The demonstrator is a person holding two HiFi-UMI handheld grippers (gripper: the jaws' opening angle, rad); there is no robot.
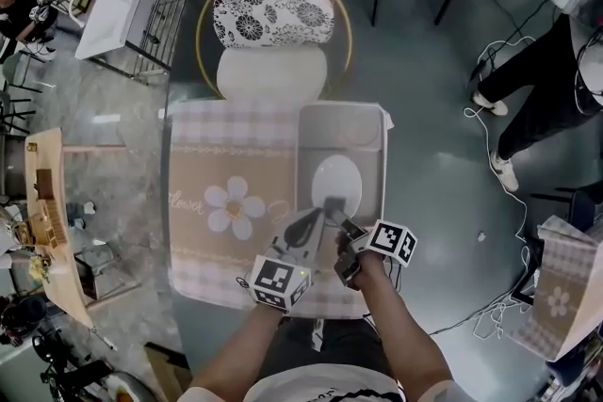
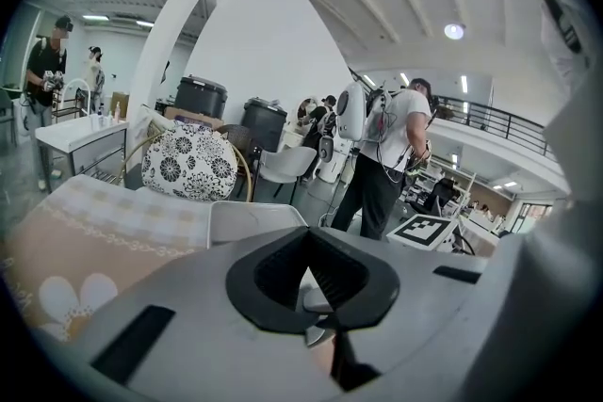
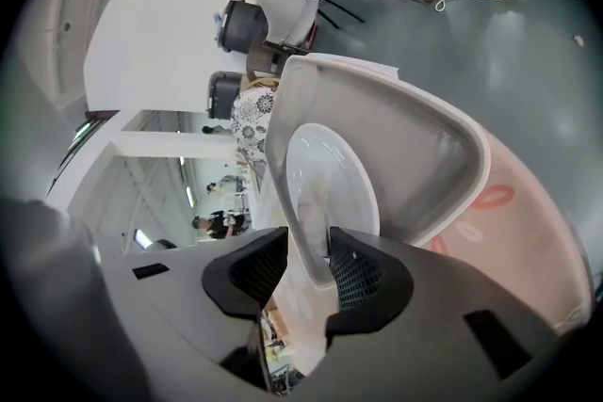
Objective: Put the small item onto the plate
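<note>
A white plate [image 1: 336, 176] lies in a grey tray [image 1: 370, 122] on the right half of the table. My right gripper [image 1: 337, 207] is at the plate's near rim, and in the right gripper view its jaws [image 3: 309, 245] stand open astride that rim, pads clear of it. A faint pale shape [image 3: 311, 198] shows on the plate [image 3: 344, 169] just past the jaws; I cannot tell whether it is the small item. My left gripper [image 1: 318, 214] lies close beside the right one, its fingers meeting at the tips. In its own view the left gripper [image 2: 306, 245] holds nothing I can see.
A beige placemat with a white flower [image 1: 231, 198] covers the table's left half. A chair with a floral cushion [image 1: 273, 9] stands at the far side. A person's legs [image 1: 542, 99] and loose cables [image 1: 509, 202] are on the floor to the right.
</note>
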